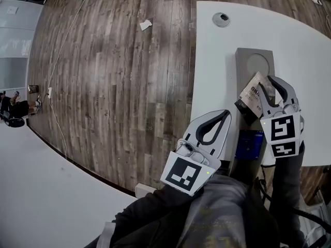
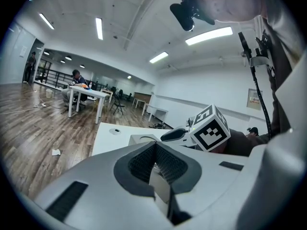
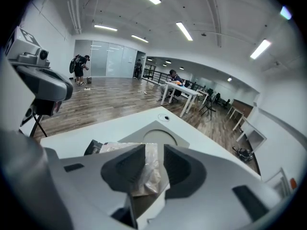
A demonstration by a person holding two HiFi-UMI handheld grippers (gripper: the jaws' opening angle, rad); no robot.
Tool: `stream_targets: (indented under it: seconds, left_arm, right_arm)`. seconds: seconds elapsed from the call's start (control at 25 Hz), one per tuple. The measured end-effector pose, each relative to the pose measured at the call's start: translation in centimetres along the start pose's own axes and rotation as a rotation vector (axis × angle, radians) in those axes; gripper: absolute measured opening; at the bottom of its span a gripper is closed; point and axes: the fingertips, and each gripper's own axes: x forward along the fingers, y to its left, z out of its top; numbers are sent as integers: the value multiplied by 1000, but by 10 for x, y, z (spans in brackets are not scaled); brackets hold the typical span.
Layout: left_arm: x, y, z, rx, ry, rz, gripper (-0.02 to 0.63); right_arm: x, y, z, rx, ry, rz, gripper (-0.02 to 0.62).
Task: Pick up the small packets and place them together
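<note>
Right gripper view: the clear packet (image 3: pixel 147 170) lies in the gap between the two pads of the right tongs (image 3: pixel 154 152).
Clear packet: it is crinkly, with a dark label at one end. It sits at the near end of the grey tray (image 1: pixel 249 61), partly on top of a dark packet (image 1: pixel 245 109).
Touching or not: the two packets look like they touch, so they seem to be together now. I cannot tell if the clear one lies fully flat.
Right tongs: spread apart, not squeezing. There is a bit of room beside the packet.
Which way it lies: the packet is right in front of the right tongs. Its long side seems to run about the same way the tongs point, away from the person.
Left tongs (image 1: pixel 223 113): pressed together with nothing in them. They hang at the bench's near edge, left of the tray.
Nearer hand: the right one by far. The left tongs are well apart from both packets.
Bench (image 1: pixel 217 66): white, with the tray near its near edge. A blue thing (image 1: pixel 250 144) sits just past the tray's near end.
Next move, I think: pull the right tongs straight back along the packet's long side, so the pads do not drag it off the dark packet.
</note>
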Motion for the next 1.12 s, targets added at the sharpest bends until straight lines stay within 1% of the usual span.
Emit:
stream_targets:
  seconds: [0.2, 0.36, 0.6, 0.76, 0.92, 1.08, 1.12]
  left_arm:
    - [-8, -6, 5, 11, -16, 2, 3]
    - [-16, -17, 6, 21, -32, -9, 3]
    - [-27, -48, -1, 34, -49, -53, 3]
    - [-39, -73, -10, 44, -57, -78, 3]
    - [-55, -91, -20, 53, -71, -78, 3]
    - [-68, -97, -25, 59, -91, -62, 3]
    - [-71, -97, -25, 61, -99, -57, 3]
  right_arm:
    - [-16, -3, 13, 15, -55, -23, 107]
    - [-32, 3, 13, 8, -69, -31, 106]
    - [-67, 21, -10, 0, -60, -36, 107]
    - [-94, 46, -31, -15, -48, -24, 106]
    - [-112, 89, -60, -55, -20, 43, 107]
    - [-113, 141, -85, -140, 21, 156, 108]
    - [-112, 154, -92, -178, 41, 191, 131]
